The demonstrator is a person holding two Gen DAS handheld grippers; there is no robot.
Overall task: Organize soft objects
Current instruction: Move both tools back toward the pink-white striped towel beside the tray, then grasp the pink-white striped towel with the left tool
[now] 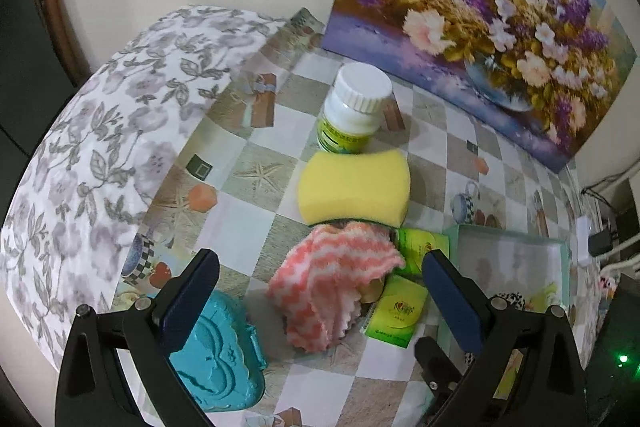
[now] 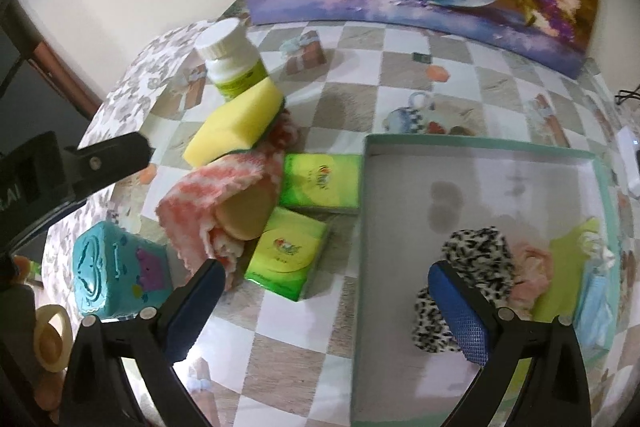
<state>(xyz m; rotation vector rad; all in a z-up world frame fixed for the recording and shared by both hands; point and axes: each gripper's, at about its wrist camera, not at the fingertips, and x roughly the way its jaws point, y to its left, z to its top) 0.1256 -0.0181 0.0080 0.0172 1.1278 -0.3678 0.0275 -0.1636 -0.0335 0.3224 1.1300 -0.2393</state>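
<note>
Between the spread blue pads of the left gripper (image 1: 320,283), which hangs wide open and empty above the table (image 1: 256,163), lies the pink-and-white striped cloth (image 1: 332,267), crumpled in a heap. Touching the cloth's far edge: yellow sponge (image 1: 354,189); behind the sponge, a white-capped bottle (image 1: 354,107) with green label, upright. Just beside the cloth toward the tray: two green tissue packs (image 1: 398,311), one partly under the cloth. A tan round pad (image 2: 244,213) pokes out from the cloth's folds. On the cloth's other side, near the left finger, a teal embossed box (image 1: 218,351). Right gripper (image 2: 324,285) also wide open, nothing held; one finger near the cloth, the other over the pale green-rimmed tray (image 2: 472,141). Inside the tray, well apart from the cloth: a black-and-white spotted fabric piece (image 2: 476,255), a pink item, yellow-green cloth, light blue cloth, bunched at one end. Flower painting (image 1: 480,7) leans at the wall behind the bottle.
</note>
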